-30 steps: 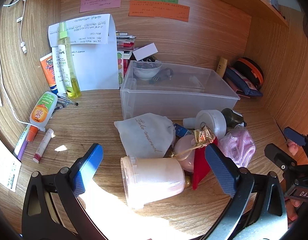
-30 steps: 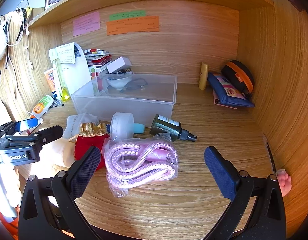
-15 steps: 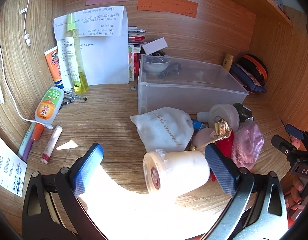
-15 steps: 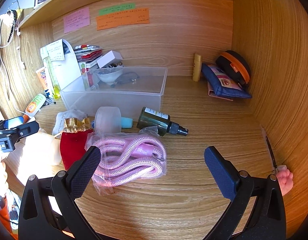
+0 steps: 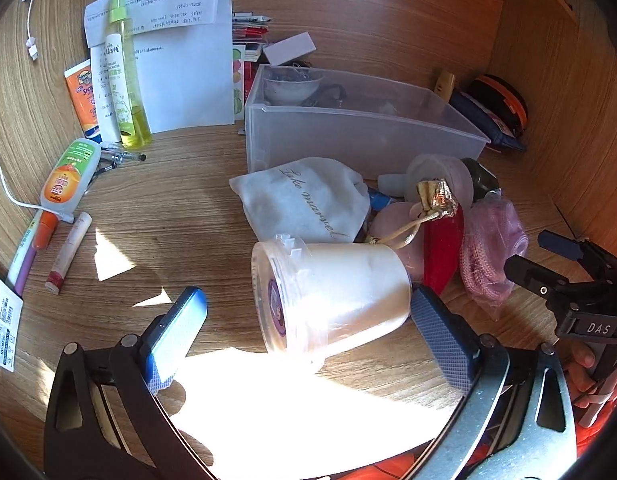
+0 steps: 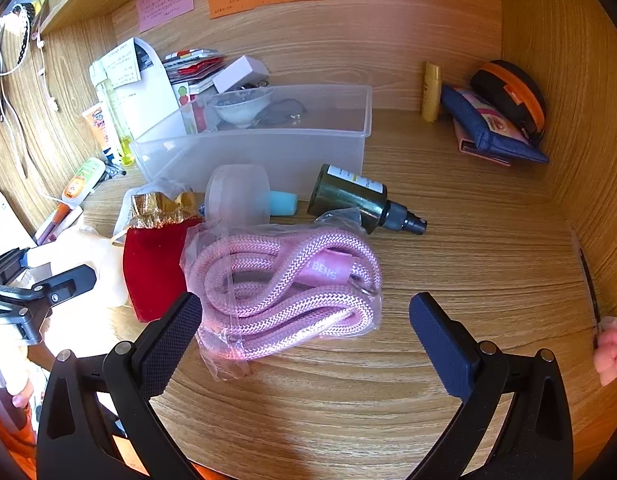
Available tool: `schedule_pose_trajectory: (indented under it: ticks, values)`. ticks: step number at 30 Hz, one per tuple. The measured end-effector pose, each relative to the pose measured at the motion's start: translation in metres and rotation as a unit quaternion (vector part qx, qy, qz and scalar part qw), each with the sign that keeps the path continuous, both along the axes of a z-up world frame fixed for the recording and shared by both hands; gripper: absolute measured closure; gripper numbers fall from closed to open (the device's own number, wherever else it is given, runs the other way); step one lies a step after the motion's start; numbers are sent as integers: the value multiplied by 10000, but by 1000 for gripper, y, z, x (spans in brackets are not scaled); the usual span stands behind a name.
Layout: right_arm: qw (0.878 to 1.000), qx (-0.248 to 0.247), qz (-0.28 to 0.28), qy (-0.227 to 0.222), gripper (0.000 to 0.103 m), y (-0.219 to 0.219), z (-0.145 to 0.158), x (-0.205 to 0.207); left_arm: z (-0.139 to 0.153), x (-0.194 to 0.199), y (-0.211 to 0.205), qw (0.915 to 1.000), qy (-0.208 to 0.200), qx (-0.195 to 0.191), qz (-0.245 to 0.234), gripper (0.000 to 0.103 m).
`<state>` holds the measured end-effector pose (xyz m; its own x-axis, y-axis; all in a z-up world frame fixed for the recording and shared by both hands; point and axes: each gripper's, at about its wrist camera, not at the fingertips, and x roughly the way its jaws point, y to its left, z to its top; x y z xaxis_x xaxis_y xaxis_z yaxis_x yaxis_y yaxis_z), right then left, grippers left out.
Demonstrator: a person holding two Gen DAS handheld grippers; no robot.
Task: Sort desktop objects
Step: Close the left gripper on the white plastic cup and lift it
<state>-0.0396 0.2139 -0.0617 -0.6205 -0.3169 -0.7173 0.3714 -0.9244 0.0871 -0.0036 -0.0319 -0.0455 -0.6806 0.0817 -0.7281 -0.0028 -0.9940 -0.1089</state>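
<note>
while the left gripper (image 5: 306, 332) spreads wide around a white tub (image 5: 328, 298) lying on its side on the desk (image 5: 168, 208), the right gripper (image 6: 304, 332) gapes over a bagged pink rope (image 6: 288, 280), its left pad touching the bag.

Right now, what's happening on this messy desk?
A person holds a gripper in each hand and is sorting clutter. The left gripper is open around a white tub lying on its side. The right gripper is open over a bagged pink rope. The clear bin behind holds only a few things.
</note>
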Motion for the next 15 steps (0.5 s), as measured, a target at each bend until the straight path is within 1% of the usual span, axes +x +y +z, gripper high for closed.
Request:
schedule_pose_trajectory:
  ticks: [5, 10, 12, 15]
  values:
    - [9997, 4, 156, -182, 0, -11, -8, -1, -3, -4, 3, 10000, -28, 55, -11, 0]
    - [9989, 453, 77, -29, 0, -24, -12, -2, -16, -11, 10, 9997, -233, 81, -93, 0]
    - [9980, 627, 69, 2, 0, -30, -13, -3, -20, -13, 11, 9996, -270, 36, -81, 0]
    - [9964, 833, 157, 40, 0, -34, -14, -6, -22, -15, 10, 9995, -283, 105, -81, 0]
